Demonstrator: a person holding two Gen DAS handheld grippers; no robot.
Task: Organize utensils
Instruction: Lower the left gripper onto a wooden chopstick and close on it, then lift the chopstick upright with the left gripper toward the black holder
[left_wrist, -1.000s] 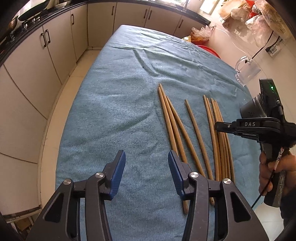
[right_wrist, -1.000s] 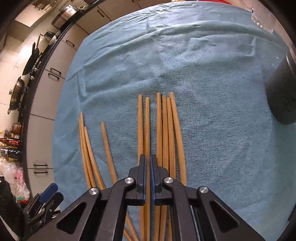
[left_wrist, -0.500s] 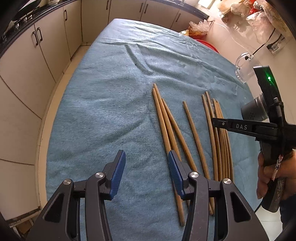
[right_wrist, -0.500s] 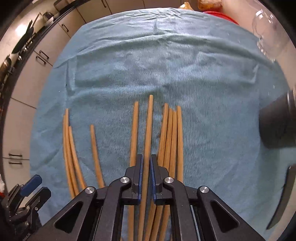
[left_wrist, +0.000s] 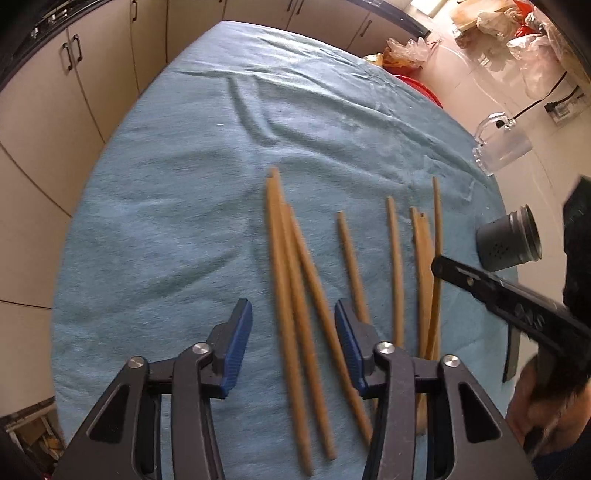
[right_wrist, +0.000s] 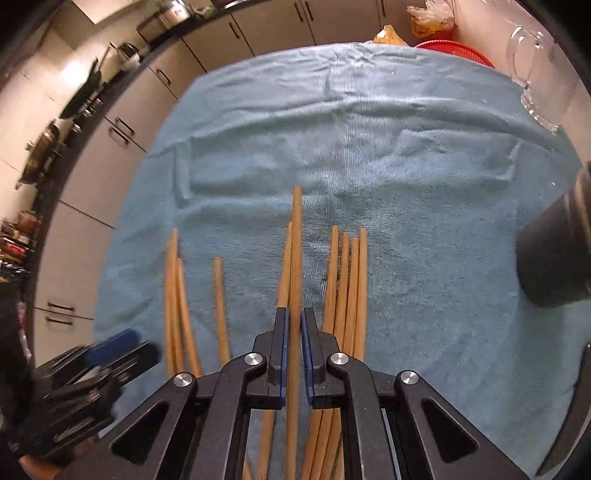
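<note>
The right hand-held gripper (right_wrist: 291, 354) is clenched on one chopstick (right_wrist: 295, 258), lifted off the table (right_wrist: 424, 240); the left hand-held gripper (left_wrist: 291, 343) hangs released over three more (left_wrist: 291, 288). Keep the stick level and carry it toward the dark holder (left_wrist: 509, 240) (likely its home). Only the left view shows the holder's open mouth

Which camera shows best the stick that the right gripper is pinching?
The right wrist view: the stick runs straight out between the right gripper's closed pads. In the left wrist view, that gripper covers part of the stick, and the grip itself is hidden.
</note>
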